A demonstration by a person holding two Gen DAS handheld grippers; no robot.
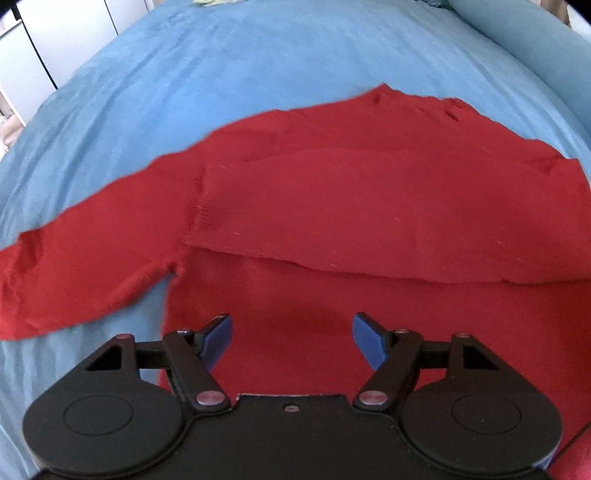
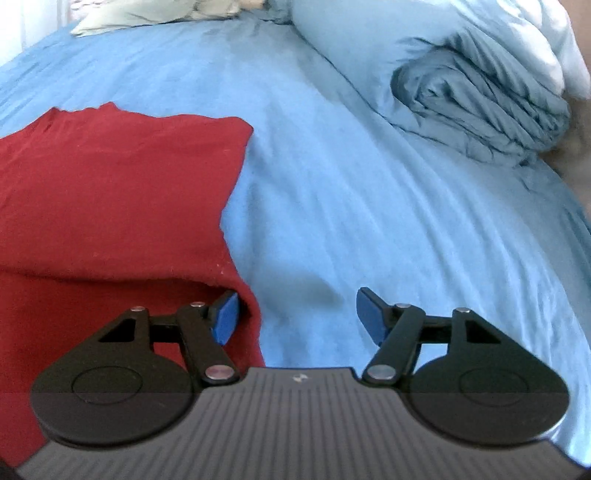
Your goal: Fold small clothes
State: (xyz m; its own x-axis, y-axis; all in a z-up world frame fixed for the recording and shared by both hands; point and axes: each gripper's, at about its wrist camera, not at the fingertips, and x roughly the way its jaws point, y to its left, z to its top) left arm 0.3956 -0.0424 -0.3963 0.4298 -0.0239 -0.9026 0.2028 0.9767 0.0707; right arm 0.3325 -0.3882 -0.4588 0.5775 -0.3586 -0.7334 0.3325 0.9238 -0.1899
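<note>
A red long-sleeved top [image 1: 332, 206] lies flat on the blue bed sheet [image 1: 207, 74]. One sleeve is folded across its chest; the other sleeve [image 1: 85, 258] stretches out to the left. My left gripper [image 1: 291, 332] is open and empty, above the top's lower body. In the right wrist view the top [image 2: 110, 192] fills the left side. My right gripper [image 2: 297, 314] is open and empty over the top's right edge, its left fingertip [image 2: 226, 317] against the cloth and its right fingertip above the bare sheet [image 2: 369, 221].
A rolled blue duvet [image 2: 480, 107] and pillows lie at the far right of the bed. A pale green cloth [image 2: 147, 14] lies at the far edge. White cupboard doors [image 1: 55, 33] stand beyond the bed at the left.
</note>
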